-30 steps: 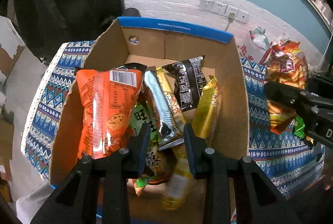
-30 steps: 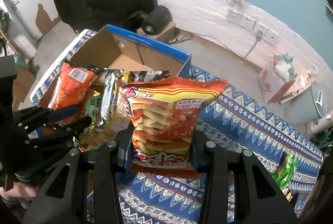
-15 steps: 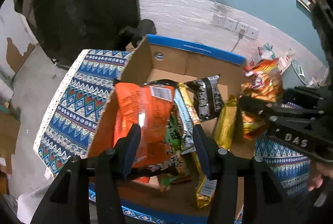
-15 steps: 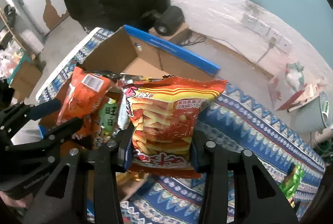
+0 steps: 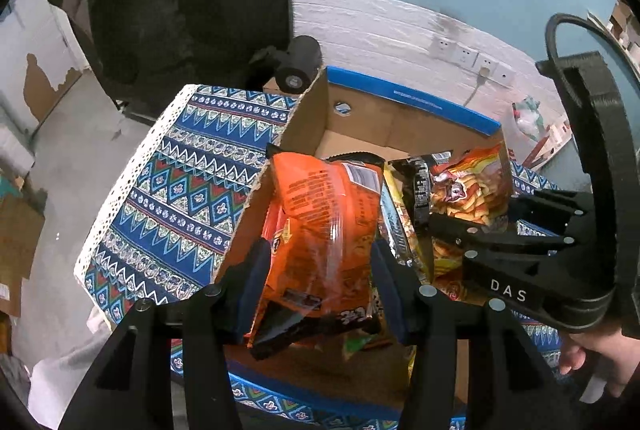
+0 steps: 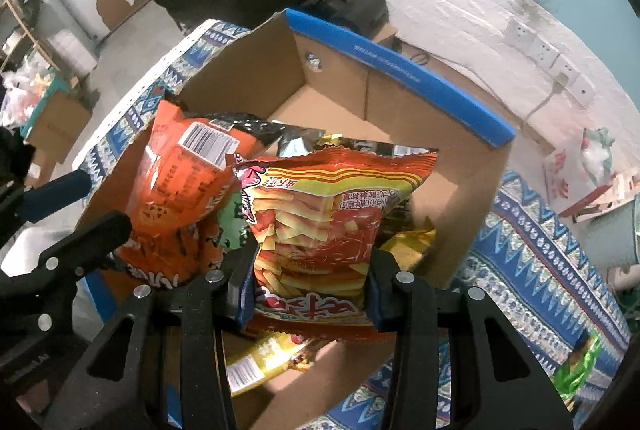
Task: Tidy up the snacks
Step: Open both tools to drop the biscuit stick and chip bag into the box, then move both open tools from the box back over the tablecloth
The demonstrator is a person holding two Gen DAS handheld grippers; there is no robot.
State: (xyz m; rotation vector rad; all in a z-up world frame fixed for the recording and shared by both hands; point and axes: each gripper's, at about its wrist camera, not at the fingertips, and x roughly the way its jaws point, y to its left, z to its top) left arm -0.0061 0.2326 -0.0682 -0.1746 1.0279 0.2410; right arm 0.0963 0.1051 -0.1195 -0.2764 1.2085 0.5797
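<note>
Left wrist: right hand-held gripper (image 5: 472, 230) reads "DAS".

Snack bags over box
Orange bag (image 5: 324, 230) and red fries bag (image 6: 324, 226) stood upright in the cardboard box (image 6: 256, 86).

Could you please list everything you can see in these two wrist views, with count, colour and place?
cardboard box: one, brown with blue rim, on the patterned cloth
orange snack bag: one, orange, standing at the box's left side, between the left gripper's fingers
fries snack bag: one, red and yellow, over the box, in the right gripper
other packets: several, black, silver, gold, green, inside the box
green packet: one, on the cloth right of the box
patterned cloth: one, blue with a white edge, under the box
wall sockets: a few, white, on the wall
left gripper: black
right gripper: black
hand: one, on the right gripper's handle
</note>
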